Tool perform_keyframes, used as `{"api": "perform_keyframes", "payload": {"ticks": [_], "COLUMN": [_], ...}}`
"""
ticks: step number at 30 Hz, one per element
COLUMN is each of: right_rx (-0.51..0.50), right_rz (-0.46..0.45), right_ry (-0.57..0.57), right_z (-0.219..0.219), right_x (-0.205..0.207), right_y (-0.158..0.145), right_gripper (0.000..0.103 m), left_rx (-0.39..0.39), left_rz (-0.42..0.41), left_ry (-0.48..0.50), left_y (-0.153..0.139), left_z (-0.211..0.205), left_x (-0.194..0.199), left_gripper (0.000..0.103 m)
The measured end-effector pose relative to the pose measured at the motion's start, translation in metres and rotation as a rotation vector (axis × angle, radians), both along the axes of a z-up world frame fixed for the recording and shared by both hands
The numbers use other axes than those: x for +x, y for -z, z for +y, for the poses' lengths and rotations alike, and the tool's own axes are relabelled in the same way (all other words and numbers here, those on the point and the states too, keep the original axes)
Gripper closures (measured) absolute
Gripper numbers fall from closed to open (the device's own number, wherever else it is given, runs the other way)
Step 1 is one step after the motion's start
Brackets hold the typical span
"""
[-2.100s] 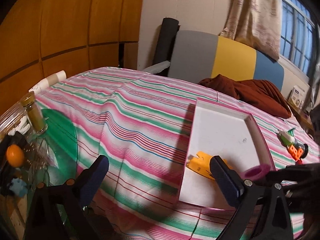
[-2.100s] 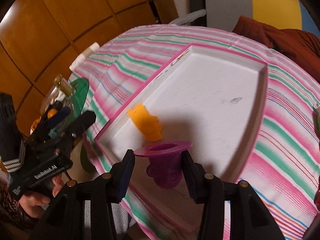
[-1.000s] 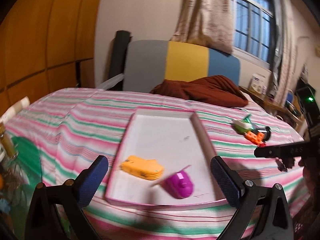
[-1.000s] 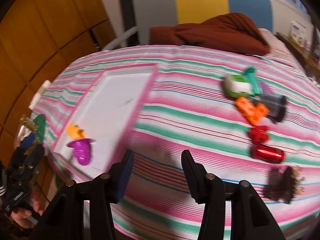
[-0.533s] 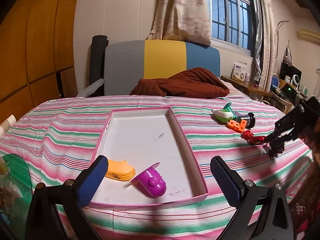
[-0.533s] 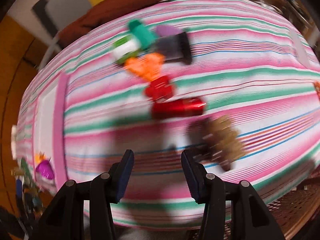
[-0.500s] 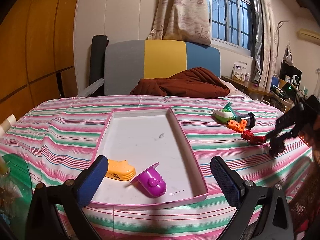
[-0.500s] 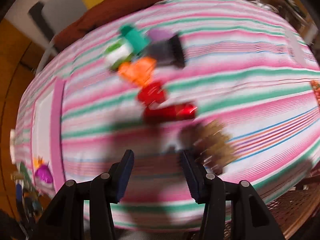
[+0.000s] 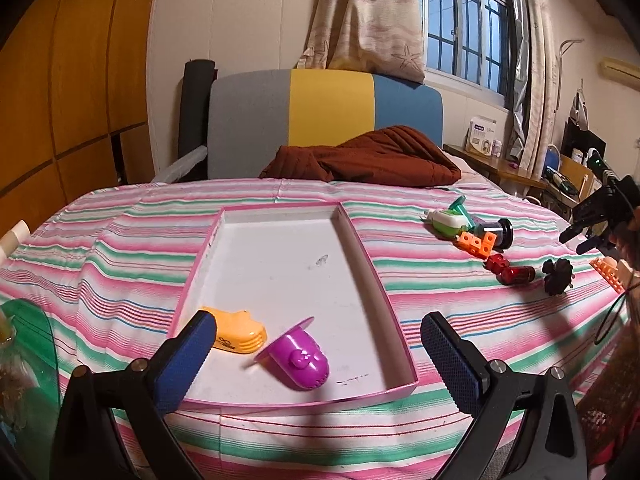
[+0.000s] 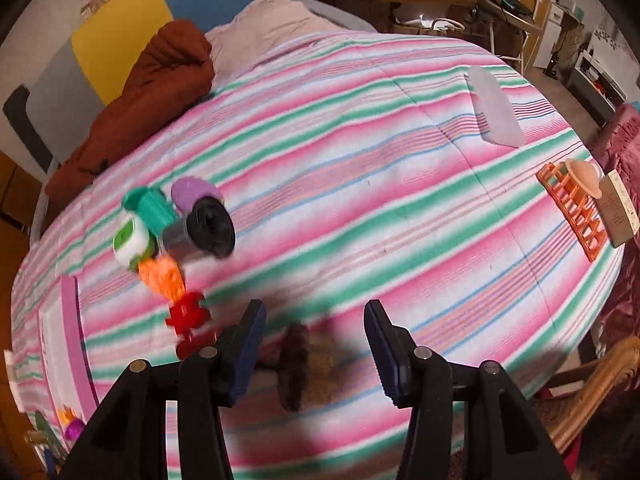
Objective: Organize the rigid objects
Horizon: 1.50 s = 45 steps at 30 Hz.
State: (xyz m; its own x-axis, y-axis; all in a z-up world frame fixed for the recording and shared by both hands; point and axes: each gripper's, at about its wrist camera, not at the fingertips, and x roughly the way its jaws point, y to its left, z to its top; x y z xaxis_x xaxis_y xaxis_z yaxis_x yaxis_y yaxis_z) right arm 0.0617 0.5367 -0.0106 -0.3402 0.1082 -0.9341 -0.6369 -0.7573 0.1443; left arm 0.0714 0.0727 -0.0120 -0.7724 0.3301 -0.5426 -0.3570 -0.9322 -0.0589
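A pink-rimmed white tray point(image 9: 362, 248) lies on the striped bed; in it lie an orange toy point(image 9: 236, 330) and a purple cup-shaped toy point(image 9: 298, 360). My left gripper point(image 9: 316, 354) is open and empty just in front of the tray's near edge. My right gripper point(image 10: 314, 350) is open and empty, hovering over a dark brown spiky piece point(image 10: 294, 364), which also shows in the left wrist view point(image 9: 557, 276). Left of it lie red pieces point(image 10: 188, 314), an orange block point(image 10: 162, 276), a black-capped cylinder point(image 10: 200, 232) and a green-white toy point(image 10: 132, 240).
An orange lattice piece point(image 10: 572, 208) with a peach disc and a cardboard card lies near the bed's right edge, and a clear plastic piece point(image 10: 494, 112) farther back. A brown blanket point(image 9: 368, 160) lies by the headboard. A green glass table point(image 9: 28, 344) stands at the left.
The purple toy left my right gripper and now lies in the tray. My right gripper swung right to the loose pieces and hovers over the dark spiky piece. The left gripper turned toward the tray.
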Motion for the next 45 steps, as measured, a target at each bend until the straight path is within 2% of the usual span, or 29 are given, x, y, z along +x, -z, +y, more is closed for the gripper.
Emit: {"api": "perform_keyframes", "payload": {"ticks": [4,8,10,13,17,20,23,26,27,29,31,34,36,40,42,45], "right_rx": [0.012,0.207,0.322,0.379,0.331,0.240,0.195,0.108,0.071,-0.018,-0.127,-0.191,-0.193,-0.068,-0.085,-0.095], "right_rz": [-0.043,-0.187,-0.286,-0.404,-0.466,-0.431,-0.367,-0.258,-0.195,-0.079,0.050,0.157,0.181,0.147,0.131,0.109], "right_ry": [-0.107,-0.372,-0.518,-0.567,-0.500,-0.460,-0.412,-0.311,-0.263,-0.187,-0.087,0.011,0.042,0.114,0.207,0.283], "right_z": [-0.022,-0.066,-0.091,-0.094,-0.072,-0.055,-0.039,-0.016,-0.006,0.011,0.031,0.045,0.048,0.056,0.078,0.094], "right_x": [0.000,-0.018,-0.027,-0.034,-0.038,-0.037,-0.037,-0.041,-0.042,-0.044,-0.042,-0.036,-0.029,-0.007,0.006,0.021], "right_y": [-0.004,-0.004,0.008,0.029,0.046,0.047,0.038,0.027,0.023,0.020,0.026,0.036,0.039,0.039,0.039,0.037], "right_gripper": [0.052,0.050,0.050,0.050,0.048,0.048,0.050,0.054,0.059,0.059,0.059,0.059,0.059,0.057,0.055,0.055], "left_rx": [-0.014,-0.021,-0.021,-0.018,-0.012,-0.012,-0.018,-0.032,-0.039,-0.048,-0.055,-0.067,-0.076,-0.087,-0.092,-0.100], "left_rz": [0.004,0.008,0.007,0.006,0.002,-0.001,0.002,0.010,0.013,0.017,0.021,0.027,0.031,0.020,0.013,0.015], "left_ry": [0.018,0.026,0.024,0.013,0.001,0.001,0.008,0.020,0.023,0.027,0.030,0.034,0.036,0.047,0.059,0.079], "left_y": [0.001,0.001,0.001,0.001,0.000,0.000,-0.001,-0.002,-0.002,-0.003,-0.004,-0.006,-0.006,-0.004,-0.003,-0.003], "left_z": [0.005,0.007,0.007,0.003,0.000,0.000,0.003,0.007,0.009,0.011,0.013,0.016,0.017,0.024,0.029,0.038], "left_x": [0.002,0.002,0.002,0.001,-0.001,-0.001,-0.001,0.001,0.002,0.003,0.004,0.006,0.007,0.006,0.005,0.006], "left_gripper": [0.000,0.000,0.000,0.000,0.000,0.000,0.000,0.000,0.000,0.000,0.000,0.000,0.000,0.000,0.000,0.000]}}
